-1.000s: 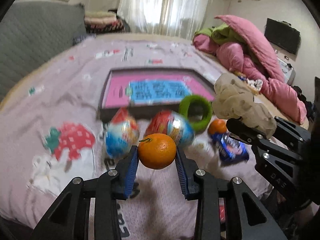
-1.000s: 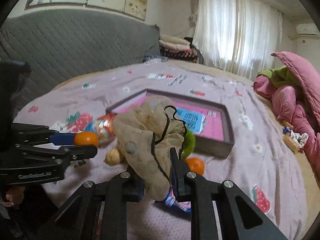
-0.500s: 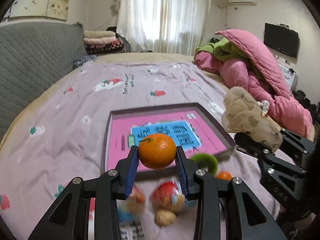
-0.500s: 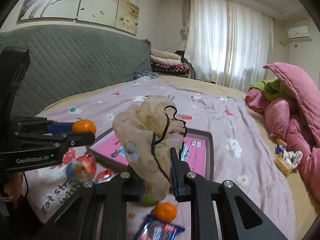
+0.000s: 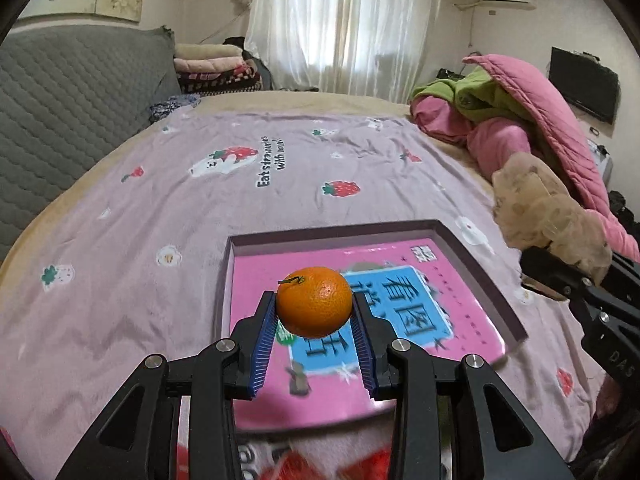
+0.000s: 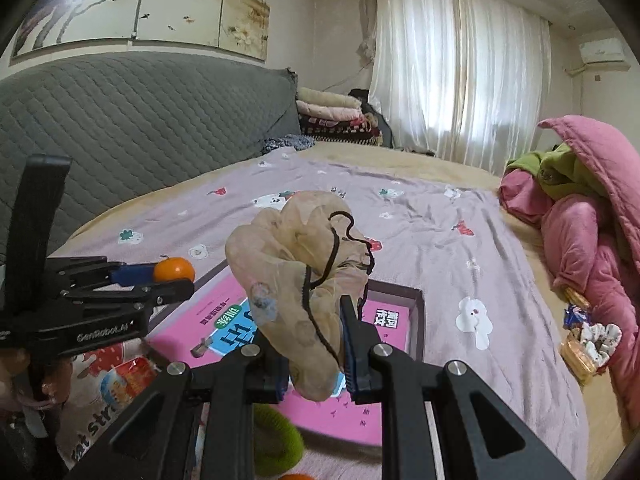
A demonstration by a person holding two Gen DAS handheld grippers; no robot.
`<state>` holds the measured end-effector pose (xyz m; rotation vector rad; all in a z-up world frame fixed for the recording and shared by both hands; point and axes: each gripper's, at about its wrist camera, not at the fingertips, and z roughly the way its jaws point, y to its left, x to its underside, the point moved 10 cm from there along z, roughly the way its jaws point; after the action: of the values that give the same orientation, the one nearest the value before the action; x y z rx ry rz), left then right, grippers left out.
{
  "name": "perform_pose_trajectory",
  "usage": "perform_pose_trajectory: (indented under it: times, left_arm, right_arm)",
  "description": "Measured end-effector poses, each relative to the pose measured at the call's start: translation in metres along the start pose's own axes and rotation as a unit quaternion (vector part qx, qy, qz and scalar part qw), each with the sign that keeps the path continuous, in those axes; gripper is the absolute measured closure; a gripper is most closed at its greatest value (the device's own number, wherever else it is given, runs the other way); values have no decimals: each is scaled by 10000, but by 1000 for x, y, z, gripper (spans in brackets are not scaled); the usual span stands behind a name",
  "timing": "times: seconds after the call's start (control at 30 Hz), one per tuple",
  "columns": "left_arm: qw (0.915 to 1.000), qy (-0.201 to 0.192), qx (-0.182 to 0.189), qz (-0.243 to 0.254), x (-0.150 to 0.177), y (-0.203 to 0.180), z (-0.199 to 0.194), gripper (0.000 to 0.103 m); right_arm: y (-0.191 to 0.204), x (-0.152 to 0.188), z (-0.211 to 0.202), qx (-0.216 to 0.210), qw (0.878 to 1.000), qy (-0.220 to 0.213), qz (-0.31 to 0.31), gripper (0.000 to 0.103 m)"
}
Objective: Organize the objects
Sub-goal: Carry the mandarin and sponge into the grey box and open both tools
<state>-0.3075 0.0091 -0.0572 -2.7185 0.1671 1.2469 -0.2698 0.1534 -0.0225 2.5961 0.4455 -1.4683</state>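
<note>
My left gripper [image 5: 315,312] is shut on an orange tangerine [image 5: 315,302] and holds it above the near left part of a shallow dark-rimmed box [image 5: 482,264] lined with a pink and blue sheet. My right gripper [image 6: 316,350] is shut on a crumpled beige mesh bag with a black cord [image 6: 304,280], held above the same box [image 6: 416,304]. The bag also shows at the right of the left wrist view [image 5: 548,216], and the tangerine at the left of the right wrist view [image 6: 174,270].
The box lies on a lilac strawberry-print bedspread [image 5: 160,208]. Near the bed's front edge lie a green ring [image 6: 276,444], a colourful snack pack [image 6: 126,380] and another orange fruit [image 6: 296,477]. Pink and green quilts [image 5: 520,112] are heaped at the right. A grey headboard [image 6: 140,120] stands left.
Both grippers have risen and moved forward over the box with their loads. The snacks, ring and second orange that lay ahead have dropped to the bottom edge of view.
</note>
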Motion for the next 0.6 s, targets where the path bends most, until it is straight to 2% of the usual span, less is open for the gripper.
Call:
perform_pose_trajectory:
  times: [0.1, 0.23, 0.4, 0.6]
  left_arm:
    - [9999, 66, -69, -35, -5, 7, 14, 66]
    - [9997, 208, -138, 24, -4, 11, 34, 66]
    - [9984, 515, -213, -36, 10, 16, 59, 66]
    - [9975, 606, -336, 164, 21, 12, 67, 66]
  right_arm:
    - [-6, 7, 12, 166, 9997, 136, -99, 82]
    - [-19, 32, 36, 301, 9977, 613, -44, 82]
    - [-24, 54, 51, 383, 9944, 979, -72, 82]
    - [-29, 73, 66, 748, 9876, 1343, -320, 81]
